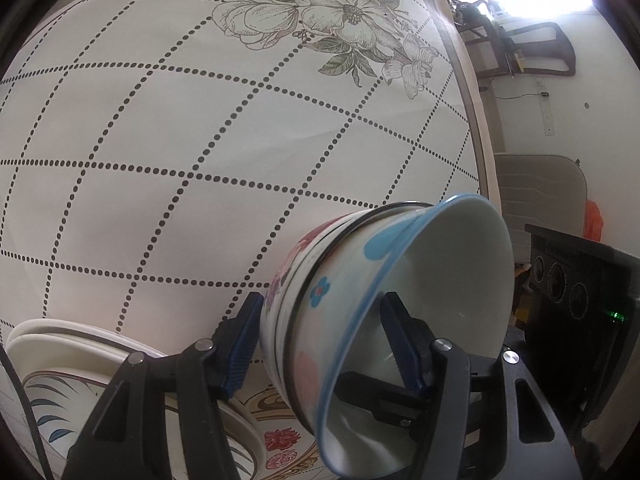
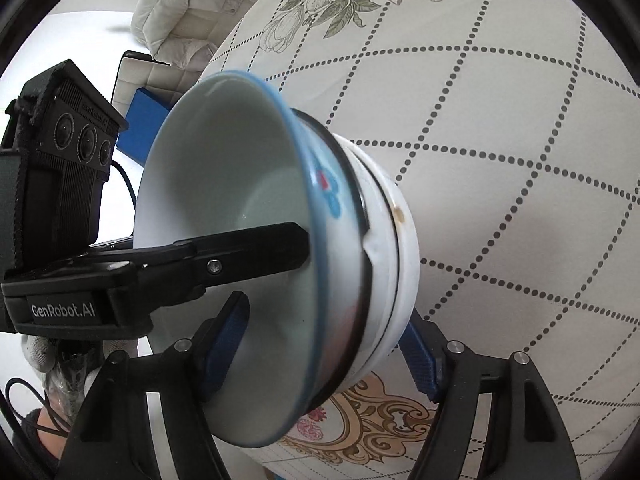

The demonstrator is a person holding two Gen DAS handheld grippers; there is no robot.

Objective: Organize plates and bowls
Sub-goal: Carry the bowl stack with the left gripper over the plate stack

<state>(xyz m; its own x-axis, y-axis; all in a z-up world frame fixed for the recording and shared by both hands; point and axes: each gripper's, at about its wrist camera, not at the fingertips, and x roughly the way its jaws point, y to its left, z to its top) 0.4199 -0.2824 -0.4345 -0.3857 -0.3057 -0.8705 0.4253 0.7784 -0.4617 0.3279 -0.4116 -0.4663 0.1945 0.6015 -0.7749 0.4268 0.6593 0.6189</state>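
Observation:
A nested stack of bowls [image 1: 360,304], with a blue-rimmed white bowl innermost, hangs tilted on its side above the table. My left gripper [image 1: 320,332] is shut on the stack's wall, one finger [image 1: 400,340] inside the bowl and one outside. My right gripper [image 2: 328,340] grips the same stack [image 2: 280,240] from the opposite side, one finger [image 2: 228,344] inside and one outside. The left gripper's black finger [image 2: 248,252] shows inside the bowl in the right wrist view. Stacked plates [image 1: 52,360] lie below at the lower left.
The table [image 1: 200,160] carries a white cloth with a dotted grid and flower prints. A plate with gold scrollwork [image 2: 380,428] lies under the bowls. The table edge [image 1: 476,152] runs at the right, with a chair [image 1: 536,52] beyond it.

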